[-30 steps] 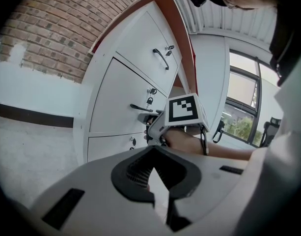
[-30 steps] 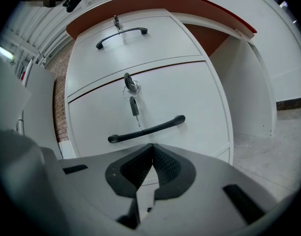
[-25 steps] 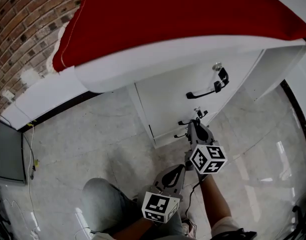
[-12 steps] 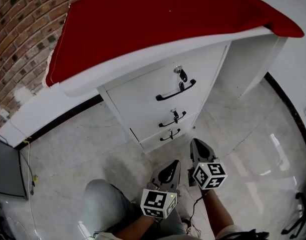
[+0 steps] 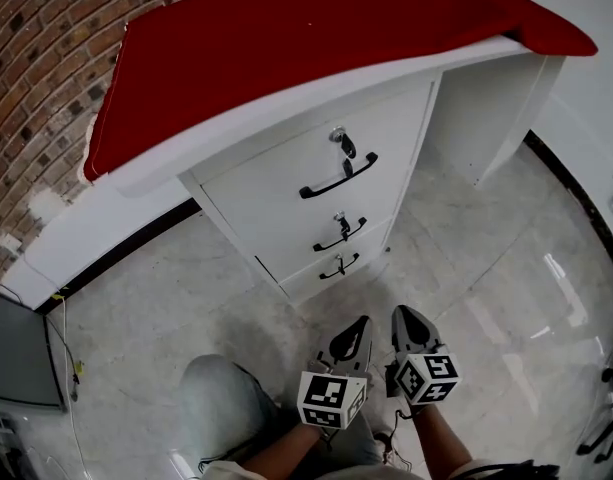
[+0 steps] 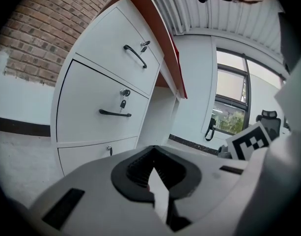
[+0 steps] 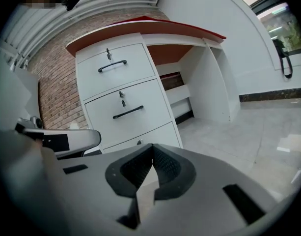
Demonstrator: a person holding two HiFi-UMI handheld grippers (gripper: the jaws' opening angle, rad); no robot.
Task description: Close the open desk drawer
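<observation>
The white drawer unit [image 5: 316, 203] stands under the red desk top [image 5: 316, 38]. Its three drawer fronts look flush with one another: the top drawer [image 5: 336, 176] with a key in its lock, the middle drawer [image 5: 339, 234] and the bottom drawer [image 5: 338, 264]. My left gripper [image 5: 358, 324] and right gripper [image 5: 404, 314] hover side by side over the floor, well short of the unit. In the left gripper view the left gripper [image 6: 152, 149] is shut and holds nothing. The right gripper [image 7: 151, 146] in its own view is likewise shut and holds nothing, pointing at the drawers [image 7: 128, 112].
A brick wall [image 5: 36, 78] with a white skirting [image 5: 96, 228] runs along the left. A dark panel [image 5: 16, 353] and a cable [image 5: 71, 338] lie at the far left. The desk's kneehole [image 5: 486, 118] opens right of the drawers. The person's knee [image 5: 221, 398] is below.
The right gripper, up at the lower drawer handles a second ago, has drawn back toward the person. The head view has pulled away from the desk, and the two grippers have come close together.
</observation>
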